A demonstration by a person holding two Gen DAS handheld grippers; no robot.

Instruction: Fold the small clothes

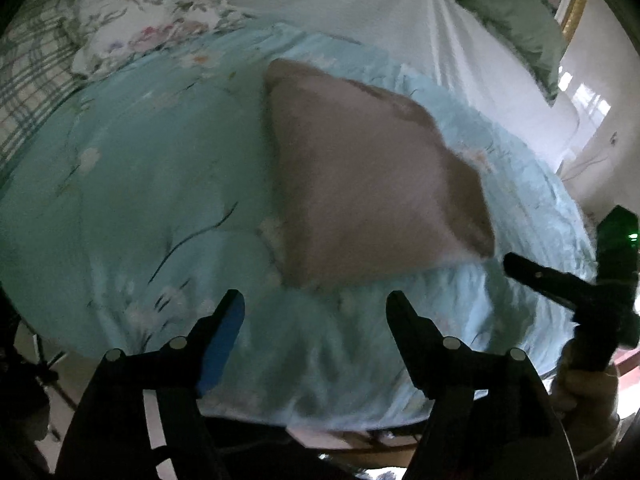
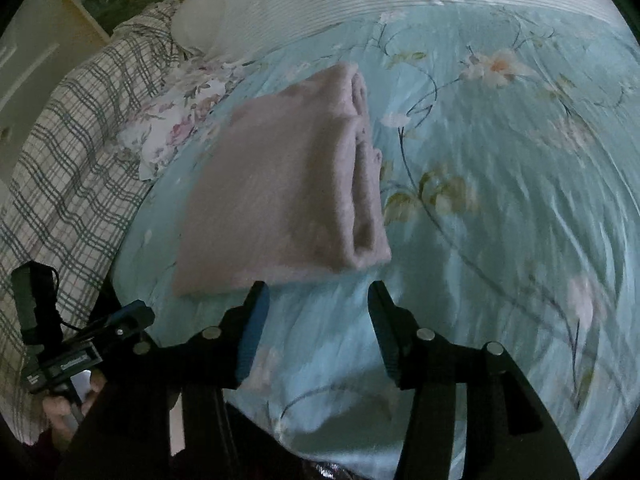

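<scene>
- The left gripper (image 1: 316, 308) hangs with its two black fingers spread wide apart and nothing between them; the left finger carries a blue pad (image 1: 224, 344) on its inner face
- Just ahead of its tips lies the folded garment (image 1: 360, 184), a dusty pink-brown piece of soft cloth, resting flat on the light blue floral quilt (image 1: 140, 168) and not touched by either finger
- The right gripper (image 2: 316, 304) is likewise spread, its fingers apart and holding nothing, both faced with blue pads (image 2: 252, 332)
- In the right wrist view the folded garment (image 2: 280, 184) sits just beyond the tips, its near edge close above the left finger; the stacked folds show along its right side as rounded layered rolls
- The quilt (image 2: 500, 184) under it is printed with pale flowers and dark curling stems, and it spreads over most of the bed
- To the left of the garment in that view lie a white floral cloth (image 2: 172, 128) and a green-and-white plaid fabric (image 2: 68, 152), both at the quilt's edge
- At the right edge of the left wrist view the other tool appears, its black finger (image 1: 540, 276) reaching in near the garment's near right corner without touching it
- Beyond the quilt lies a white striped sheet (image 2: 320, 0); motion blur softens much of the detail
</scene>
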